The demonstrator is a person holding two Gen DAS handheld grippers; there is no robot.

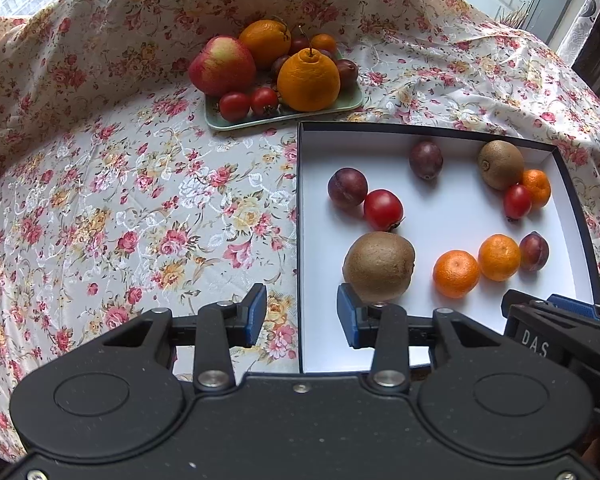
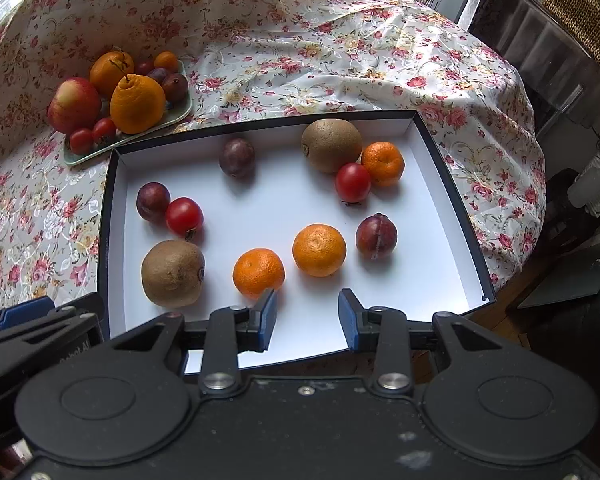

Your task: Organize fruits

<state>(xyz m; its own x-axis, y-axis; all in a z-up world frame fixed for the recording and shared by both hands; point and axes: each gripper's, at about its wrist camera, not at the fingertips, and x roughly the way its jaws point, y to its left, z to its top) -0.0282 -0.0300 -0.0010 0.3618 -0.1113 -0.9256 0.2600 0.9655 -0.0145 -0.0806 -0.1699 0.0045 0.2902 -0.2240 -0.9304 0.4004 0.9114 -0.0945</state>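
Note:
A shallow white-lined box (image 1: pixel 420 130) with a dark rim lies on the flowered cloth and holds several loose fruits. My left gripper (image 1: pixel 302 316) is open with nothing between its pads and hovers over the box's left wall, its right finger just short of a brown kiwi (image 1: pixel 379 266). My right gripper (image 2: pixel 308 320) is also open and holds nothing. It hangs over the box's near edge (image 2: pixel 300 356), with a mandarin (image 2: pixel 259 272) just beyond its left finger. A second mandarin (image 2: pixel 319 250), a plum (image 2: pixel 376 237) and the near kiwi (image 2: pixel 173 273) lie close by.
A green tray (image 1: pixel 284 118) behind the box is piled with an apple (image 1: pixel 222 65), large oranges, tomatoes and plums. Another kiwi (image 2: pixel 331 145), a tomato (image 2: pixel 353 183) and a mandarin (image 2: pixel 383 163) cluster at the box's far right. The table drops off at the right.

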